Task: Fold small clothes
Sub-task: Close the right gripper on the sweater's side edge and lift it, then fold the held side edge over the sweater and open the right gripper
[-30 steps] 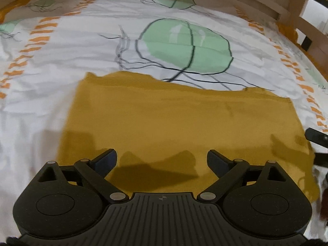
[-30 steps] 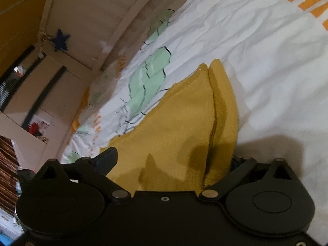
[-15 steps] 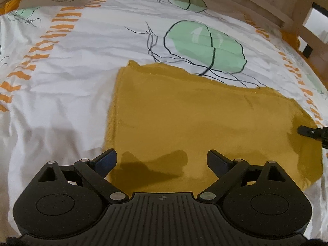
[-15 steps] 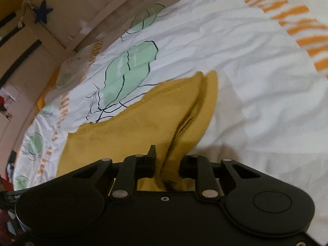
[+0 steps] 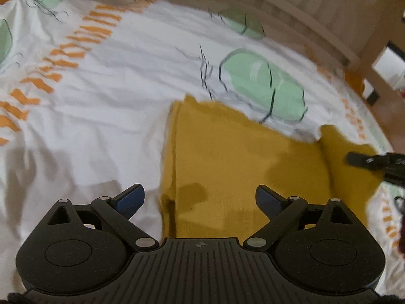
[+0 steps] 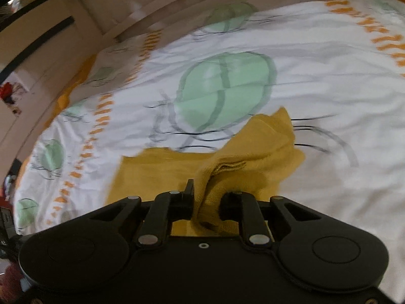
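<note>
Your right gripper (image 6: 206,200) clamped on bunched right end of mustard garment (image 5: 227,157), lifted off bed (image 5: 88,126). Your left gripper (image 5: 200,198) wide open, empty, above near-left edge. Risks: unpinned left side drags along; thick bunch slips out; fold lands skewed.

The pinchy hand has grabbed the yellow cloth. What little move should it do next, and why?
Probably carry the pinched edge across toward the far side. The right gripper is shut on the mustard-yellow knitted cloth, its edge lifted off the white patterned bedsheet, while the left gripper hangs open over the flat part.
</note>
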### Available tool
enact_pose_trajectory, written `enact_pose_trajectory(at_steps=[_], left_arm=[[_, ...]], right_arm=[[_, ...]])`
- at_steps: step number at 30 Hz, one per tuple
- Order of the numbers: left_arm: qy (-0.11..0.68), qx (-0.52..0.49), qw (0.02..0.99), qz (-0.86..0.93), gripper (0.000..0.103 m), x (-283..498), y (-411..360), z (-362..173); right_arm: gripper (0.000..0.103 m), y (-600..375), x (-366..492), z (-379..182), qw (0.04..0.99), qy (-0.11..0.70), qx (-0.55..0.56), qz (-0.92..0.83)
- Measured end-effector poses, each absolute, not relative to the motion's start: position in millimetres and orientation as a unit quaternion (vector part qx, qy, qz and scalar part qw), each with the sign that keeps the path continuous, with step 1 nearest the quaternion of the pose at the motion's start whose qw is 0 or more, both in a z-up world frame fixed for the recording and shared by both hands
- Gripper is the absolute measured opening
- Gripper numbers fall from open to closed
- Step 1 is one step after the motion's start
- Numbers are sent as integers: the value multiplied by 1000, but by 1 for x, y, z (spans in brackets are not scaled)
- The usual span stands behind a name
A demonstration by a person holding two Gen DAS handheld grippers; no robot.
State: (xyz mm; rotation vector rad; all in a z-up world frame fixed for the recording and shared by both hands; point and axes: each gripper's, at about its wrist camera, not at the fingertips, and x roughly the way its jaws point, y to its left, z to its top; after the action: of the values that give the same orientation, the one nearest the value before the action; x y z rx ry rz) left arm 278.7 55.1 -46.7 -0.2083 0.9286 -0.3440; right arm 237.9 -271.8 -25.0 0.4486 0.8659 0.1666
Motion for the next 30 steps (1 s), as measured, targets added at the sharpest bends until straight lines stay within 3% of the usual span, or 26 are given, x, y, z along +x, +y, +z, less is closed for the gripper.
enact_pose_trajectory(at_steps=[11, 20, 30], left_arm=[[431, -139, 883, -125, 95, 289, 90, -34], [436, -155, 880, -110, 95, 294, 101, -39], [433, -165, 881, -94, 95, 295, 107, -40]], right_arm=[[24, -174, 278, -44, 856, 427, 245, 158], [25, -130, 286, -70, 853, 460, 189, 159], [41, -107, 287, -66, 854, 440, 165, 224]])
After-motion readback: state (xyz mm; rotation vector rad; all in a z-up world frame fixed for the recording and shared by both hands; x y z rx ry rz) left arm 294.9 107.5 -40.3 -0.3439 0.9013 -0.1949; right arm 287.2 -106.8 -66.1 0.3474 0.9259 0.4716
